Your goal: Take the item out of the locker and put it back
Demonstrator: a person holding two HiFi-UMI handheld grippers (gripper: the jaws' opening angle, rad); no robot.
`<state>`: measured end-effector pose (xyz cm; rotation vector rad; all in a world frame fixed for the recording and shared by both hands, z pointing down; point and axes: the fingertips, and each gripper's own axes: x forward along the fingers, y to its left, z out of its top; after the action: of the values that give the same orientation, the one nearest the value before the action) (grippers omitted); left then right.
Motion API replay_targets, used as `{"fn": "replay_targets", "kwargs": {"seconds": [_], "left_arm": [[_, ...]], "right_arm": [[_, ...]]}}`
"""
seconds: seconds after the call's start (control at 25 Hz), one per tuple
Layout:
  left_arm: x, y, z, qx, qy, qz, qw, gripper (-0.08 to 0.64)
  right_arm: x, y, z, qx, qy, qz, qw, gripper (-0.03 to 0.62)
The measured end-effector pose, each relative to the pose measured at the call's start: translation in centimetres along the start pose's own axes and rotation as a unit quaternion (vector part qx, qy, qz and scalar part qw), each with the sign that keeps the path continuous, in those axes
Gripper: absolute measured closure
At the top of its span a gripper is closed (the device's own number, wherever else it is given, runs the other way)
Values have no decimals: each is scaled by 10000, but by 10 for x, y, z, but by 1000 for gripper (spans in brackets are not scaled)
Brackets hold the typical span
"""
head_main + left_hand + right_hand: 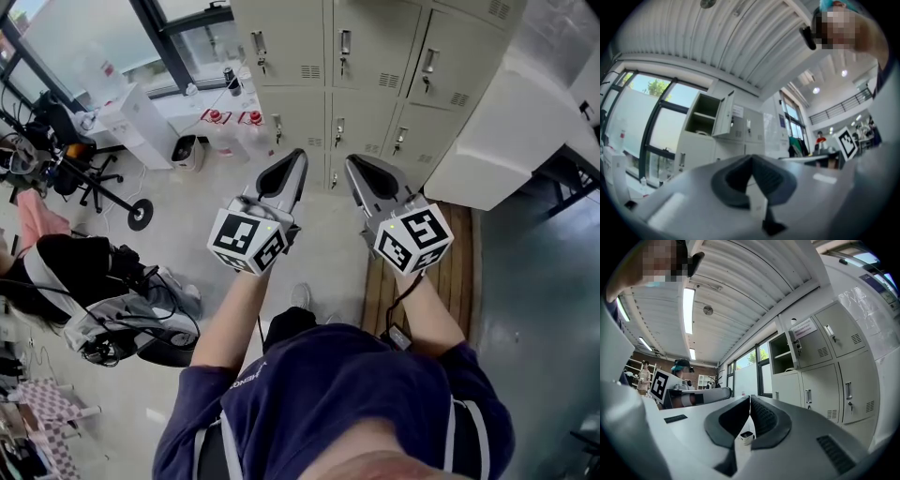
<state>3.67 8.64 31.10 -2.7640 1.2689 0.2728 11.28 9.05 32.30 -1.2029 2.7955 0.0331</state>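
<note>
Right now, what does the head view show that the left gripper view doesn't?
Only the head view shows the floor, a wooden board and a chair. Only the left gripper view shows the ceiling and one open locker in the top row. Both show closed lockers and the left gripper, which is shut with nothing in it.
</note>
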Motion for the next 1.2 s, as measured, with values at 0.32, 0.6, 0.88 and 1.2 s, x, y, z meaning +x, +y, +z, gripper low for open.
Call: {"fn": "replay_targets", "kwargs": {"seconds": [0.32, 0.6, 0.88, 1.2], "left_arm": [[28, 41, -5, -43, -46, -82, 9999, 556], [62, 97, -11, -86, -34, -213, 9997, 557], [93, 151, -17, -145, -38, -319, 9994, 556], [121, 199, -19, -146, -64, -462, 9988, 556]], "right_arm": [[43, -22, -1, -74, 24, -70, 9999, 584], [102, -48, -5, -80, 41, -198, 9998, 584], [157, -73, -9, -96, 86, -325, 9994, 584], [208, -95, -13, -99, 70, -488, 9987, 584]]}}
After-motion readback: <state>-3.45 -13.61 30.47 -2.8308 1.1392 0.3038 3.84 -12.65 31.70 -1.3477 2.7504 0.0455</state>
